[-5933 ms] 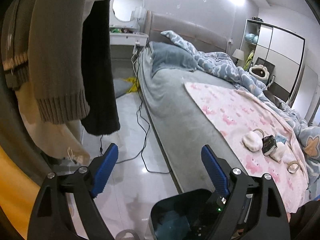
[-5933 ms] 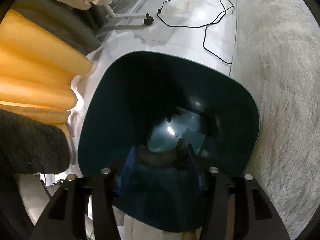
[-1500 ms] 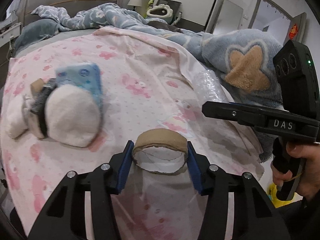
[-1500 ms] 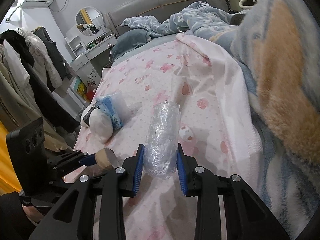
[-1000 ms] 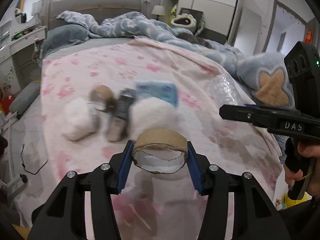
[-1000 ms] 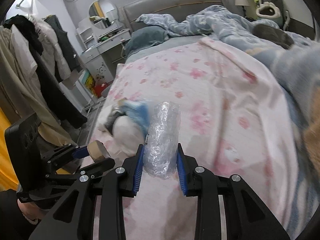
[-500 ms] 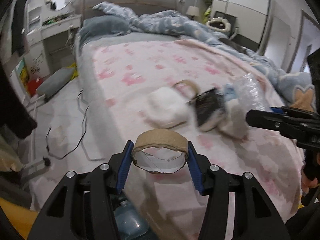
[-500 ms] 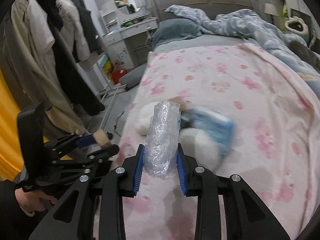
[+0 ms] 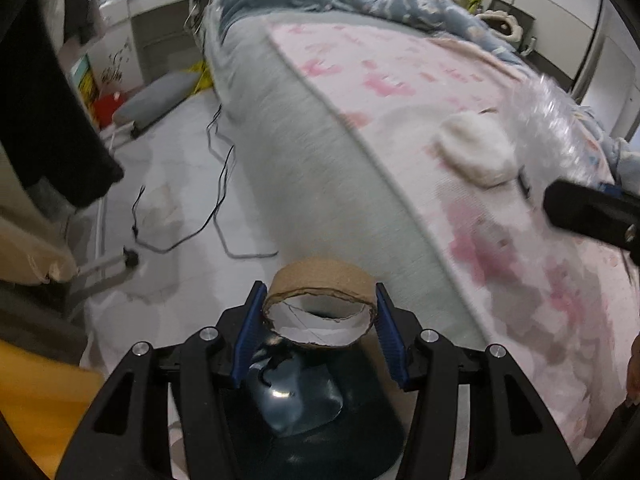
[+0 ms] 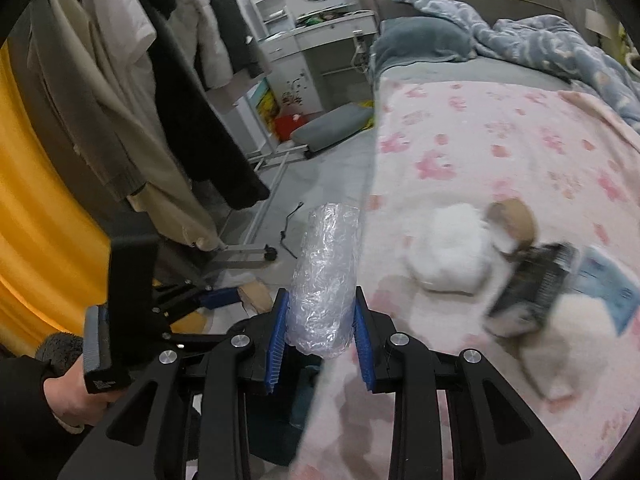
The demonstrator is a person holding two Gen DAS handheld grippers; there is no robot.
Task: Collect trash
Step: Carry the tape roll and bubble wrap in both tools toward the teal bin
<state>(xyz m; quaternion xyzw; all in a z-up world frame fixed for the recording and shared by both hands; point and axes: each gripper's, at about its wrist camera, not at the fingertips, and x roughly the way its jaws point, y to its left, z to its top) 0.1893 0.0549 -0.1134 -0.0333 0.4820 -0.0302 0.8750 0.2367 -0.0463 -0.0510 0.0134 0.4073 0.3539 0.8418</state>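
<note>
Cardboard ring (image 9: 320, 307) hole-up between left gripper (image 9: 316, 330) fingers; plastic roll (image 10: 325, 280) lengthwise, clamped in right gripper (image 10: 320, 334).

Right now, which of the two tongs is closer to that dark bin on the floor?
Left. The left tongs, holding a cardboard ring, hang right over the bin. The right tongs, gripping crumpled plastic, are off to the side over the bed's edge.

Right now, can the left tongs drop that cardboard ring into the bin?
Probably yes. The left tongs hold the cardboard tape ring over the dark bin's open mouth, with nothing between ring and bin. The bed edge lies beyond, clear of the drop.
</note>
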